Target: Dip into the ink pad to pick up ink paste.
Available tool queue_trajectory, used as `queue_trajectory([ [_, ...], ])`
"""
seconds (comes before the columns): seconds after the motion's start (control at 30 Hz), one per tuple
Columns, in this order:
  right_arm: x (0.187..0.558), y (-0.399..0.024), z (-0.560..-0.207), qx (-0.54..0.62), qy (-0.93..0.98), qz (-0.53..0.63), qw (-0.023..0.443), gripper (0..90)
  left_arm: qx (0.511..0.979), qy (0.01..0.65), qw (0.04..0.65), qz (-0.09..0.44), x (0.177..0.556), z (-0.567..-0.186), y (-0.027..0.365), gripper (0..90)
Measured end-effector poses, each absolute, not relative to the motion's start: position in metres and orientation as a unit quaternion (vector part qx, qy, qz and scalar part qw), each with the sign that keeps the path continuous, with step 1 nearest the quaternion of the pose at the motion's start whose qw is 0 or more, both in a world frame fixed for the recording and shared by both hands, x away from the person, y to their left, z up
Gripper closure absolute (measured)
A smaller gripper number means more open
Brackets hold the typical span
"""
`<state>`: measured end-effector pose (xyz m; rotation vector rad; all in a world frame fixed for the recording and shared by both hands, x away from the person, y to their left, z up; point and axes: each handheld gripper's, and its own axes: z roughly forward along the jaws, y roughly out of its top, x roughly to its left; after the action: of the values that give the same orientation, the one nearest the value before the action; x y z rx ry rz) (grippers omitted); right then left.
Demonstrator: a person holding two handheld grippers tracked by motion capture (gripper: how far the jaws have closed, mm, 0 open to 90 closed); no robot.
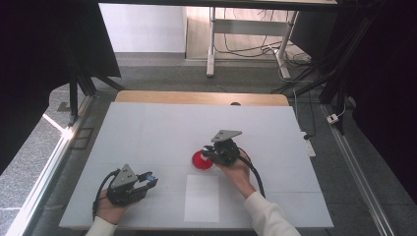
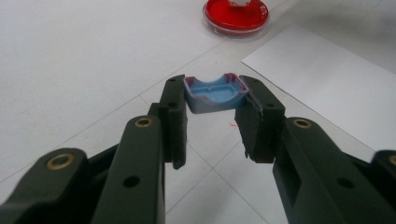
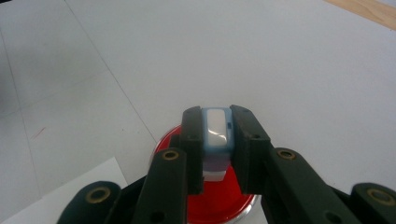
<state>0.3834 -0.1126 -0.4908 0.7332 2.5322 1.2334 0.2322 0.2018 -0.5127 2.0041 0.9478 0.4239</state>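
My left gripper (image 1: 150, 180) rests near the table's front left and is shut on a small blue shell (image 2: 214, 95) with pinkish edges, its hollow side up. It is seen close up in the left gripper view, where the gripper (image 2: 214, 85) pinches it at the tips. My right gripper (image 1: 207, 152) is at mid-table, shut on a light blue block (image 3: 215, 133) with a white face. The block hangs just over a round red dish (image 1: 200, 161), which lies under the gripper (image 3: 215, 112) in the right gripper view. The same dish (image 2: 236, 15) lies far off in the left gripper view.
A white sheet of paper (image 1: 201, 197) lies on the white table (image 1: 147, 128) just in front of the dish, between the two hands. The table's wooden far edge (image 1: 196, 97) runs along the back. Desk legs and cables stand on the floor beyond.
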Motion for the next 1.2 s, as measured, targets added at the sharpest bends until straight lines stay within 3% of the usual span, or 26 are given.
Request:
queue_trajectory([
  [1.2,0.3840,-0.1105,-0.4970,0.251,0.867,0.416,0.112,74.7,0.805,0.378,0.426,0.168,0.2322,-0.5132,0.2017,64.3],
])
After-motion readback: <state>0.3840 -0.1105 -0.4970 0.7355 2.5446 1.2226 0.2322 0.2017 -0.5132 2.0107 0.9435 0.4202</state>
